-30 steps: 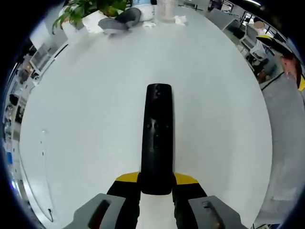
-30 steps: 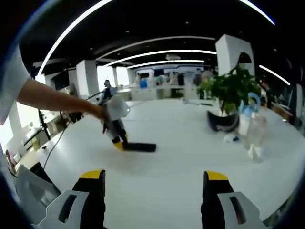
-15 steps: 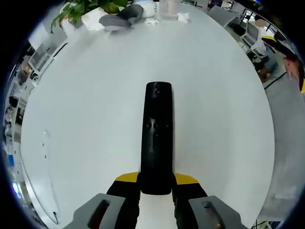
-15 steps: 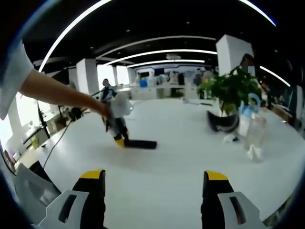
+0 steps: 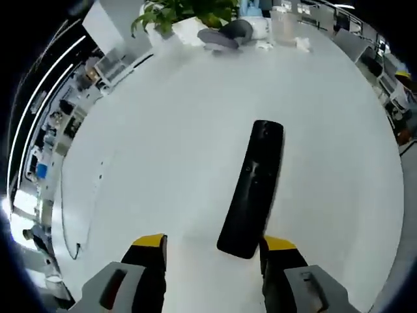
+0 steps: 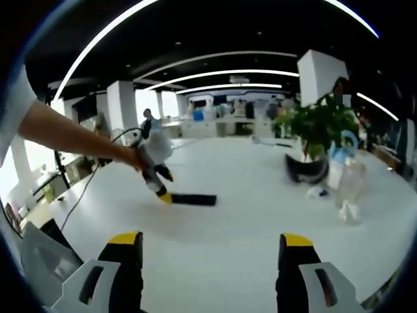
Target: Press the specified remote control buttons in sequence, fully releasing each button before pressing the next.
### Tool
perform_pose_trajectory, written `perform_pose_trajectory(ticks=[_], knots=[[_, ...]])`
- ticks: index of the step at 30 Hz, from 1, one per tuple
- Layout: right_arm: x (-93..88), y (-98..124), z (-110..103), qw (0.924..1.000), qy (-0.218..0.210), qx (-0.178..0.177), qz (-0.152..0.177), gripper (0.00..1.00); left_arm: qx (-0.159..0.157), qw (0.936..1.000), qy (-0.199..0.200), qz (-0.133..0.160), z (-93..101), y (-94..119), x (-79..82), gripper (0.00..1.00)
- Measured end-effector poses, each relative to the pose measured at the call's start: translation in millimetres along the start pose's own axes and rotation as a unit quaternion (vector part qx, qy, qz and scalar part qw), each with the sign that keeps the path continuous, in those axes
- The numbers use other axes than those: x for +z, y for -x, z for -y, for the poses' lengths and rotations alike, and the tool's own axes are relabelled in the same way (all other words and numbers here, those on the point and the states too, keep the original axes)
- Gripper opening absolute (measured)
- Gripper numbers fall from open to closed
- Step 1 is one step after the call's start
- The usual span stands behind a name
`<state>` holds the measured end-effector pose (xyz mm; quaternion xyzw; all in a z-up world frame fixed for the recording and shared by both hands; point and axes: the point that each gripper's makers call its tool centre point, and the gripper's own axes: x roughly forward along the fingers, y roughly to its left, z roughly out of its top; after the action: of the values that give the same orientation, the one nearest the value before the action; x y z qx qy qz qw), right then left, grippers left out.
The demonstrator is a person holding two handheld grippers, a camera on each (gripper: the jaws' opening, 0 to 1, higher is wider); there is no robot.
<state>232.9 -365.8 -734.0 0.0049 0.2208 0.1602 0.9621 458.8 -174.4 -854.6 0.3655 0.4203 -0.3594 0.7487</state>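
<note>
- Left gripper view, near: the left gripper (image 5: 215, 261) has its yellow-tipped jaws spread wide, holding nothing. The near end of the black remote control (image 5: 251, 188) lies between the jaw tips, closer to the right-hand one; whether it touches that jaw cannot be told.
- Left gripper view, middle: the remote control lies flat on the white table (image 5: 163, 163), well in from its edges, running aslant away from the gripper. Small buttons show on its top face.
- Left gripper view, far: at the table's far edge stand a potted plant (image 5: 186, 14), a grey curved object (image 5: 225, 36) and a clear bottle (image 5: 285, 16).
- Right gripper view, near: the right gripper (image 6: 207, 261) hangs above the table with jaws wide apart and nothing between them.
- Right gripper view, middle: a person's bare forearm (image 6: 71, 138) reaches in from the left, the hand holding the left gripper tilted down, its yellow tip at the end of the remote control.
- Right gripper view, far: the plant stands to the right, before an open office with ceiling light strips.
</note>
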Motion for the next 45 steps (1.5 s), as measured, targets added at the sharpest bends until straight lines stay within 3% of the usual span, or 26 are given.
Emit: perform_pose_trajectory(ticks=[2,6,9,11,13,14,16,19,20,22,24,28,32,35,39,40,42,45], knots=[[1.6,0.5,-0.3,1.0,0.0,0.001,0.004,0.85,0.01,0.999,0.043,0.01,1.9,2.5,-4.4,0.59],[2.3,0.9,-1.2,1.0,0.001,0.002,0.005,0.85,0.057,0.9949,0.068,0.048,-5.5,7.2,-7.7,0.66],[2.9,1.3,-2.2,1.0,0.003,0.003,0.007,0.85,0.065,0.9896,0.113,0.062,-4.2,10.0,-14.5,0.8],[3.3,1.5,-2.8,0.9999,0.005,0.004,0.008,0.85,0.051,0.9817,0.163,0.083,4.4,12.5,-16.4,0.88],[3.5,1.6,-2.9,0.9999,0.006,0.004,0.008,0.85,0.06,0.9765,0.178,0.105,4.1,17.1,-18.9,0.89],[4.1,1.9,-3.0,0.9999,0.006,0.004,0.01,0.85,0.067,0.9709,0.197,0.118,4.4,21.5,-22.7,0.9],[5.7,2.5,-2.7,0.9999,0.004,0.004,0.014,0.86,0.061,0.9655,0.219,0.128,7.8,25.3,-24.0,0.94],[5.9,2.4,-2.2,0.9999,0.002,0.003,0.015,0.86,0.068,0.9482,0.258,0.172,6.8,40.9,-21.8,0.98],[6.2,2.5,-2.1,0.9999,0.002,0.003,0.016,0.87,0.083,0.9424,0.265,0.187,3.7,47.2,-21.0,1.0],[6.7,2.6,-1.3,0.9998,0.001,0.001,0.018,0.9,0.112,0.9295,0.269,0.226,0.7,63.4,-17.4,1.0],[7.5,2.8,2.4,0.9997,0.006,-0.01,0.02,0.95,0.114,0.9294,0.267,0.228,8.1,70.8,-19.2,1.0],[10.5,3.9,5.8,0.9994,0.005,-0.02,0.029,0.99,0.123,0.9231,0.264,0.251,25.4,93.4,-21.3,1.0],[12.0,3.9,5.8,0.9993,-0.002,-0.017,0.033,0.99,0.136,0.9081,0.268,0.292,41.7,116.5,-18.2,1.0],[13.2,4.7,6.9,0.9991,0.002,-0.021,0.036,0.99,0.151,0.909,0.251,0.297,55.3,131.4,-21.2,1.0],[16.5,6.2,7.5,0.9986,0.007,-0.025,0.046,0.99,0.161,0.9003,0.247,0.32,68.6,154.6,-24.3,1.0],[16.8,6.1,7.7,0.9986,0.007,-0.025,0.047,0.99,0.176,0.9009,0.234,0.32,68.4,158.4,-28.5,1.0],[17.1,6.1,7.9,0.9985,0.008,-0.026,0.048,0.99,0.188,0.9085,0.22,0.301,71.5,159.6,-39.7,1.0],[18.9,6.8,7.9,0.9982,0.01,-0.028,0.052,0.99,0.197,0.9058,0.228,0.298,75.6,165.8,-49.6,1.0]])
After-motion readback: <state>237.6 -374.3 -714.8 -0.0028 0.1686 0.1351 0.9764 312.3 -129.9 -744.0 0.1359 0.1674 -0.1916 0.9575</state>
